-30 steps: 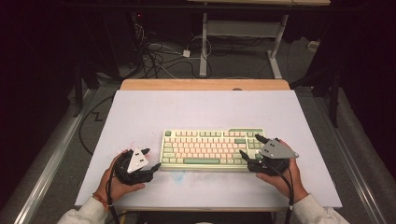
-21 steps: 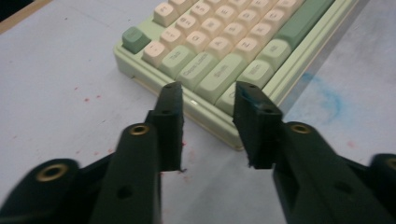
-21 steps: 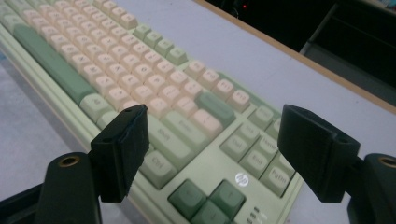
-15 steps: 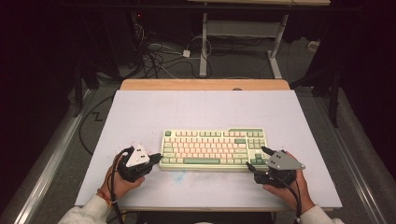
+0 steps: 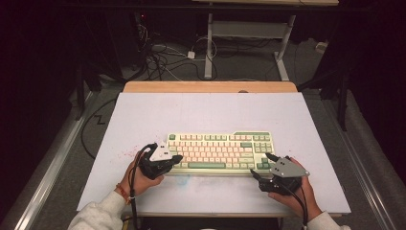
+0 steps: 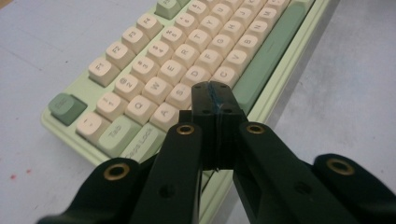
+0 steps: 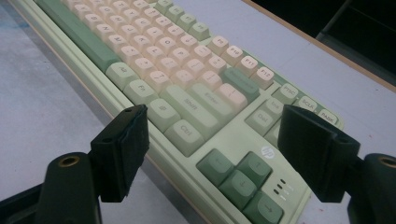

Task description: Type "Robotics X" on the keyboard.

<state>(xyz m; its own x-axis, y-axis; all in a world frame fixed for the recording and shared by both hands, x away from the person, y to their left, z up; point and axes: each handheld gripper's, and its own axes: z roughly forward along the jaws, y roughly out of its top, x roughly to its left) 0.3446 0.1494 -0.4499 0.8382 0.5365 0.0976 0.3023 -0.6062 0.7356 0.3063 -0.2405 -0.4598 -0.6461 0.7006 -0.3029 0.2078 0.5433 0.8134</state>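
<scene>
Pale-green keyboard (image 5: 220,151), one, on one white table (image 5: 143,115), left gripper (image 5: 174,158) pinched together empty, right gripper (image 5: 261,165) spread apart.

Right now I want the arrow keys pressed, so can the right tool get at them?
Probably yes: the right tool, open, hovers at the pale green keyboard's right end, with the dark green arrow keys just beyond its tips and nothing between.

Beyond the counter (image 5: 143,115), tangled cables (image 5: 163,60) lie on the grey floor (image 5: 249,67) beside a white desk frame (image 5: 249,33), darkness around.
</scene>
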